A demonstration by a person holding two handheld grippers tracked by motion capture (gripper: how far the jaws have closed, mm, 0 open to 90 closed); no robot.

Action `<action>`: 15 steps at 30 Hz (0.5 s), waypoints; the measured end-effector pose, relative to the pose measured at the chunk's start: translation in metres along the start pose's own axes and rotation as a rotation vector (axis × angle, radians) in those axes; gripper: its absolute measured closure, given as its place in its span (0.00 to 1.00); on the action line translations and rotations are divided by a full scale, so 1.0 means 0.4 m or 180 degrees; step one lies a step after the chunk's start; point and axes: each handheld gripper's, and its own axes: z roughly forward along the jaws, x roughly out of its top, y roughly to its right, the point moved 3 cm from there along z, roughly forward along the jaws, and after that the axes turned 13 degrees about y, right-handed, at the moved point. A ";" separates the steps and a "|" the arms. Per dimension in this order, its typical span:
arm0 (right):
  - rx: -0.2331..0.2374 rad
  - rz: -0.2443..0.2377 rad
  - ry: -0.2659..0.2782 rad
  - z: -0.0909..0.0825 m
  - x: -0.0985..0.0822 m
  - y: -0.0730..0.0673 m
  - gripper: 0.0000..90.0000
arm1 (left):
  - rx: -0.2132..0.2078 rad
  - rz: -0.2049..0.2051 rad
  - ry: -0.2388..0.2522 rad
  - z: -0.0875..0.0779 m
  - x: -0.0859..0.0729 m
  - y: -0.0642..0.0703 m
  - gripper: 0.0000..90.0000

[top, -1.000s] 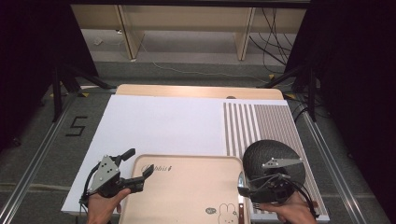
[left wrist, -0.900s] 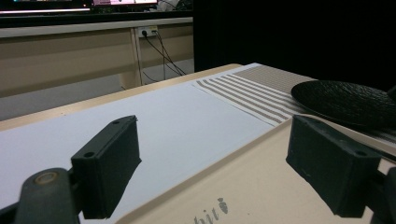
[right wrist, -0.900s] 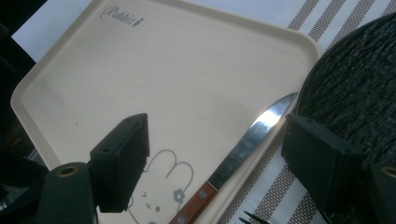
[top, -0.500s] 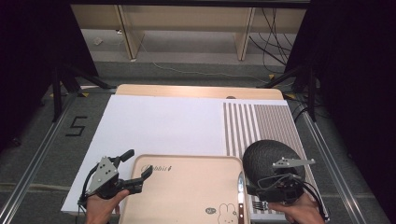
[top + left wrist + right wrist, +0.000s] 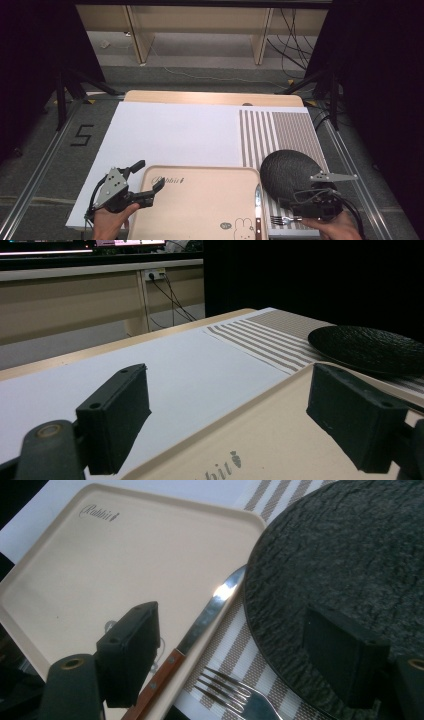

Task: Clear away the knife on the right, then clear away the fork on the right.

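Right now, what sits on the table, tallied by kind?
Tray: 1
Plate: 1
Knife: 1
Fork: 1
Striped placemat: 1
White sheet: 1
Total: 6

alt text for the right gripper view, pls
Open right tongs hover over a fork lying on a striped placemat, between a wood-handled knife on the edge of a beige tray and a textured black plate. One finger is above the tray, the other above the plate.
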 end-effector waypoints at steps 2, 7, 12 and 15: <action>-0.0043 0.0099 0.0011 -0.006 -0.003 0.000 0.27 | -0.0005 0.0001 0.0017 0.000 0.001 0.000 0.18; -0.0065 0.0061 0.0038 -0.023 -0.011 0.019 0.27 | -0.0010 -0.0003 0.0011 0.001 0.002 0.000 0.18; -0.0138 0.0141 0.0079 -0.040 -0.016 0.029 0.27 | -0.0026 -0.0013 0.0010 0.003 0.001 0.002 0.18; -0.0106 0.0067 0.0108 -0.045 -0.016 0.039 0.27 | -0.0021 -0.0005 0.0028 0.002 0.003 0.001 0.18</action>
